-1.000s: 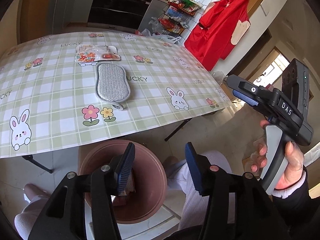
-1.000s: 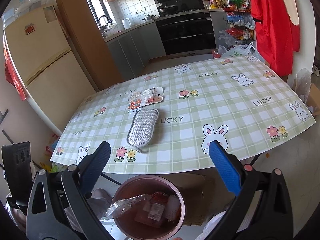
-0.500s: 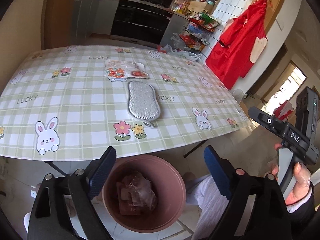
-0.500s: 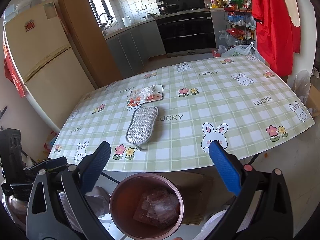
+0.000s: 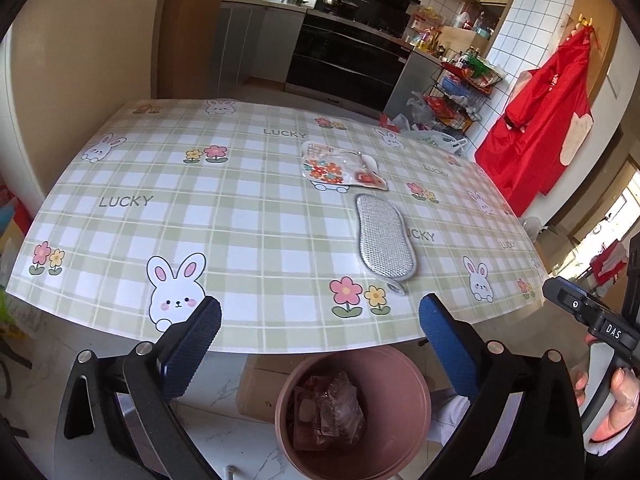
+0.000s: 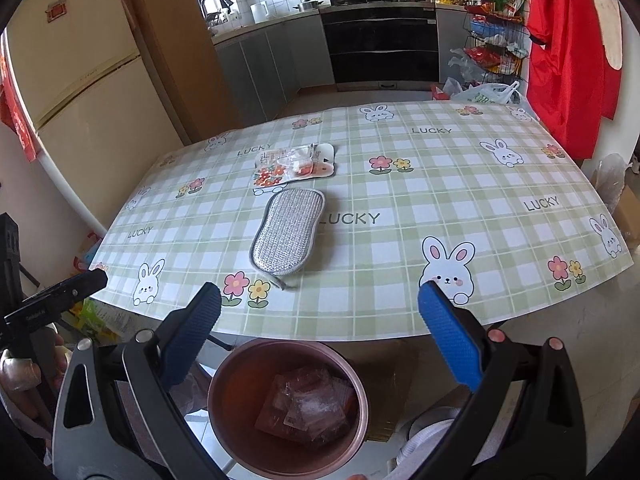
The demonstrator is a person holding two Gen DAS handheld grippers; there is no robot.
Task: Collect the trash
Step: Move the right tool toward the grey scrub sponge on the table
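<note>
A pink trash bin [image 5: 408, 376] stands on the floor by the table's near edge, with crumpled plastic wrappers [image 5: 332, 412] inside; it also shows in the right wrist view [image 6: 224, 396]. A flat plastic package with a flower print [image 5: 340, 166] lies on the checked tablecloth [image 5: 200, 216], also in the right wrist view [image 6: 294, 164]. A silver mesh scrubbing pad [image 5: 384, 236] lies just in front of it [image 6: 288, 230]. My left gripper [image 5: 320, 336] is open and empty above the bin. My right gripper [image 6: 320, 320] is open and empty above the bin.
Kitchen counters and a black oven [image 6: 380, 48] stand behind the table. A fridge [image 6: 80, 92] is at the left. A wire rack of goods [image 5: 468, 88] and a red apron [image 5: 540, 132] are at the right. The other gripper's handle [image 5: 592, 320] is beside me.
My left gripper opened wide, let the wrapper fall into the bin, and lifted and tilted up toward the table. The right gripper stayed open and nearly still.
</note>
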